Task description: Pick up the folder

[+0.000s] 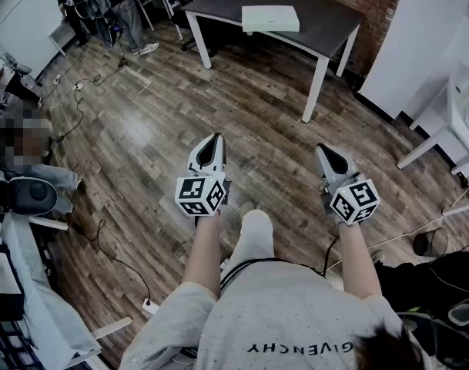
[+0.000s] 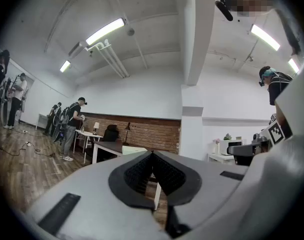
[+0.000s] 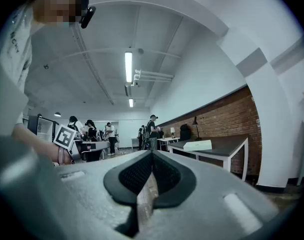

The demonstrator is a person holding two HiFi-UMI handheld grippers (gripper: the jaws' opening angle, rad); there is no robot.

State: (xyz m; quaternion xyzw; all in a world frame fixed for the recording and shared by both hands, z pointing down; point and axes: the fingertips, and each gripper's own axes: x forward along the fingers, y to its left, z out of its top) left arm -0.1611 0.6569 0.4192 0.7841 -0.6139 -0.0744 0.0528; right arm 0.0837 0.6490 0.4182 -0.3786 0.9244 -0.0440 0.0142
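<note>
On dark-topped, white-legged bench (image 1: 334, 29) across the room, toward its near long edge: flat white rectangular folder (image 1: 270, 18), lying alone, well apart from both grippers. Left gripper (image 1: 214, 143) and right gripper (image 1: 326, 153) are held level over the wood-plank floor (image 1: 142, 129), each clenched with nothing between the jaws. Pick-up not begun.

Risks, as judged:
- Arriving with jaws clamped would shove the folder along the bench top rather than take it.
- It lies flat, so a level approach may skate over it.
- Loose black cables (image 1: 78, 110) on the floor could snag the walk.
</note>
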